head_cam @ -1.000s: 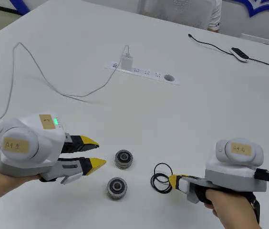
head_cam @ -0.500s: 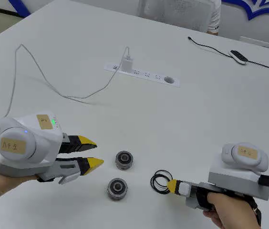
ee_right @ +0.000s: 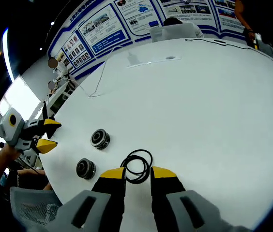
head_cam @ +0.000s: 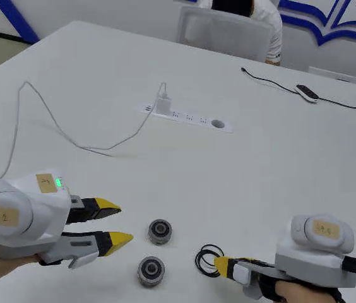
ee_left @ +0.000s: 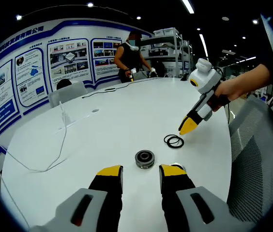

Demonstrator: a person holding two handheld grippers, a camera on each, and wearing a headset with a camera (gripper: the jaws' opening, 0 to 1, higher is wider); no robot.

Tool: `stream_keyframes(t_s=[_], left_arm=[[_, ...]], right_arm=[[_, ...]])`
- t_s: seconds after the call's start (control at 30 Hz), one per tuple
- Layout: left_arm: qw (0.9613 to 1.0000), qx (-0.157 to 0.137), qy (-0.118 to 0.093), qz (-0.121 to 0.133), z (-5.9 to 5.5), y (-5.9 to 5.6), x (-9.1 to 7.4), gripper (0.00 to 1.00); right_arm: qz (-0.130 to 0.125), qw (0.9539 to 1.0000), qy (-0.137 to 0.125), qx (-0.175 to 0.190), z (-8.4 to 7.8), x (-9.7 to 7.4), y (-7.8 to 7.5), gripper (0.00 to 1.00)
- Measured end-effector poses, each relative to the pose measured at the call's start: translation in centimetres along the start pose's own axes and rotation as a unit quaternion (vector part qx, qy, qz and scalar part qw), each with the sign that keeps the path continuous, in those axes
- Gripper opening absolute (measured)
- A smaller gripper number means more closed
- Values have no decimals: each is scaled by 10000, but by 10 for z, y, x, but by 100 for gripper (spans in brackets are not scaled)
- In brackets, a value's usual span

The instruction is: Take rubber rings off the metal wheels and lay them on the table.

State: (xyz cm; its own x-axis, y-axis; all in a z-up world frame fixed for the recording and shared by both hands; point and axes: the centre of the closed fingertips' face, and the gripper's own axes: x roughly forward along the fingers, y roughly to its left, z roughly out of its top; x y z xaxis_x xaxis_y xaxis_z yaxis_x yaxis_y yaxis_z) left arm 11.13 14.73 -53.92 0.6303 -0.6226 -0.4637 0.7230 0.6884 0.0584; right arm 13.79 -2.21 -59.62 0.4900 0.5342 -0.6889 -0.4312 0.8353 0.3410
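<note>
hovering level, left tongs (head_cam: 122, 222) face right tongs (head_cam: 218, 264)

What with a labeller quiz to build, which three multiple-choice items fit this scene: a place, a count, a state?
1. Where are the black rubber rings? A: flat on the white table ahead of the right gripper. B: around a wheel. C: held in a gripper.
2. How many round metal wheels are there? A: one. B: two. C: four.
3. The left gripper is: A: shut on a ring. B: open, empty. C: shut on a wheel.
Answers: A, they lie loose there; B, two stand apart; B, its jaws are parted, nothing between.
</note>
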Motion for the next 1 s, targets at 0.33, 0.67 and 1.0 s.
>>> stream_keyframes(t_s=[0.33,0.67,1.0], left_arm=[[9998,-25,-18,193,-1,4,-19,40],[9962,-585,-332,548,-7,2,-37,54],[9929,-696,-341,902,-19,10,-55,63]], right_arm=[[-95,9943,-319,-1014,14,-18,-3,24],[-138,9799,-713,-1857,17,-44,-10,27],[-179,9754,-1059,-1925,14,-66,-22,36]])
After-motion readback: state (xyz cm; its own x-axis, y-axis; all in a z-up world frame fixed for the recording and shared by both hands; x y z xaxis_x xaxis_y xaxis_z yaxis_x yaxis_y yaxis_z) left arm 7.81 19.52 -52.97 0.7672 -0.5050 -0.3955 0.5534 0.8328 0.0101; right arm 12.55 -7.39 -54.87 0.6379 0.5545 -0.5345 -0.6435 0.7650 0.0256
